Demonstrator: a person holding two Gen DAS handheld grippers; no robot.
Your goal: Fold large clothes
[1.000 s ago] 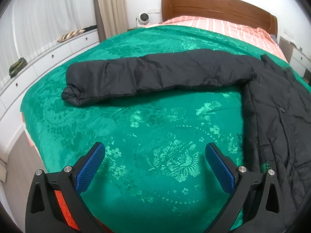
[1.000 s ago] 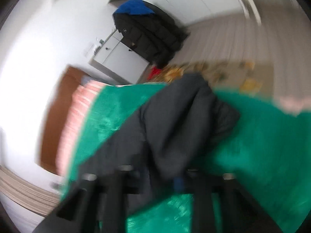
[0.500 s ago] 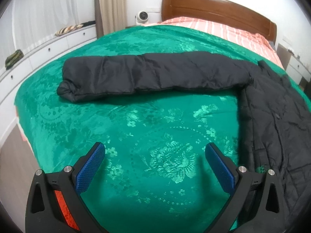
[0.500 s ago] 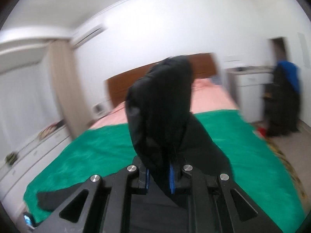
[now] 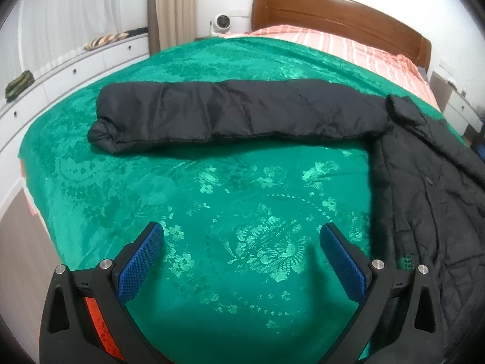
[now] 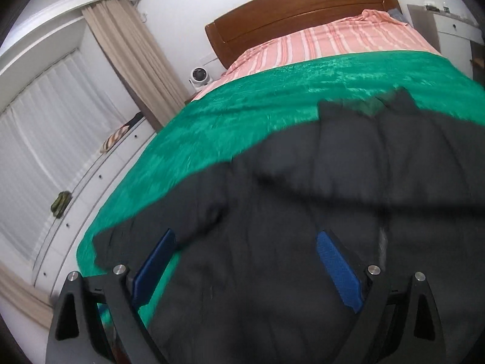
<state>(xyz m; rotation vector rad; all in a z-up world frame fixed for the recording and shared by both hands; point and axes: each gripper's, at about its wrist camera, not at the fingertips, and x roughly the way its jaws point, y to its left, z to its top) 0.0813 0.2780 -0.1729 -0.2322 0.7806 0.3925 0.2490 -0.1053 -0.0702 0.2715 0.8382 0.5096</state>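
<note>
A large black padded jacket [image 5: 430,188] lies on the green bedspread [image 5: 230,206]. Its left sleeve [image 5: 236,115] stretches straight out across the bed towards the left. My left gripper [image 5: 242,242] is open and empty, above bare bedspread in front of that sleeve. In the right wrist view the jacket's body [image 6: 303,218] fills the lower frame, blurred, with a sleeve lying across it. My right gripper [image 6: 245,248] is open just above the jacket, nothing between its blue pads [image 6: 339,270].
A wooden headboard [image 5: 333,9] and striped pink bedding [image 5: 348,48] lie at the far end. White drawers [image 5: 60,72] with small items on top run along the left under curtains. A small white fan [image 5: 222,22] stands beside the headboard. A white nightstand [image 6: 454,30] is at the right.
My right gripper held a black sleeve raised half a second ago; now it is open and the sleeve lies across the jacket. My left gripper has edged closer to the bed.
</note>
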